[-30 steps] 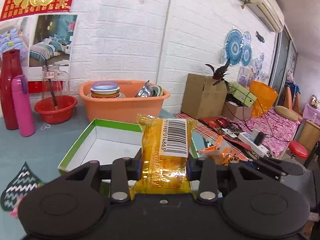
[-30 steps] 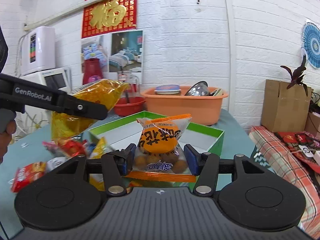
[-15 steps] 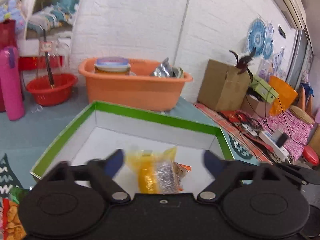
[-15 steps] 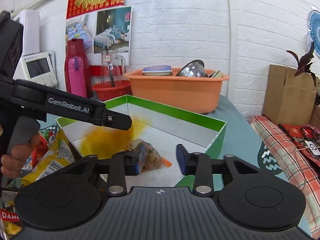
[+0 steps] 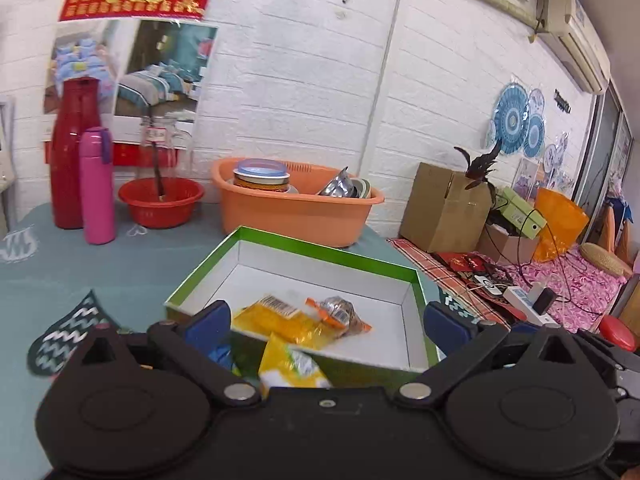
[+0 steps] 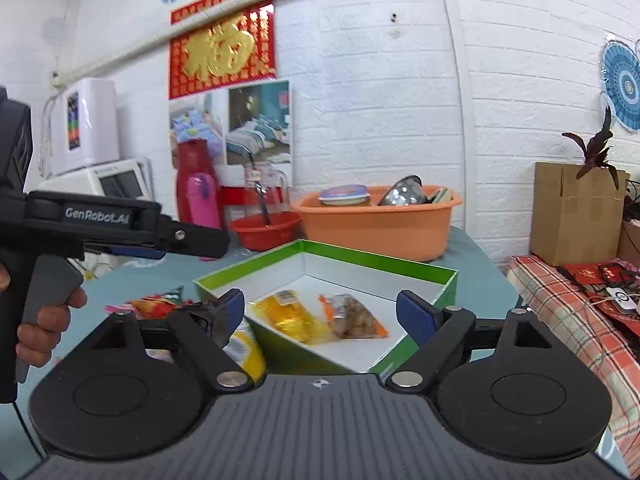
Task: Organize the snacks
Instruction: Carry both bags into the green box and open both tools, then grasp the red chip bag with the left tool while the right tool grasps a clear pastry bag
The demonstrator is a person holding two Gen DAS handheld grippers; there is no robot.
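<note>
Snacks in the green box, both grippers empty.
Yellow packet (image 5: 280,322) and clear nut packet (image 5: 340,316) lie side by side on the white floor of the box (image 5: 320,250), touching. Left gripper (image 5: 326,324) stands wide apart; right gripper (image 6: 320,312) has just been opening, nothing between its jaws. More packets (image 6: 154,306) lie left of the box.

Left claw (image 5: 327,322) wide open, empty — two snack packets (image 5: 304,320) in green-rimmed box (image 5: 328,249), teal table (image 5: 80,272)
</note>
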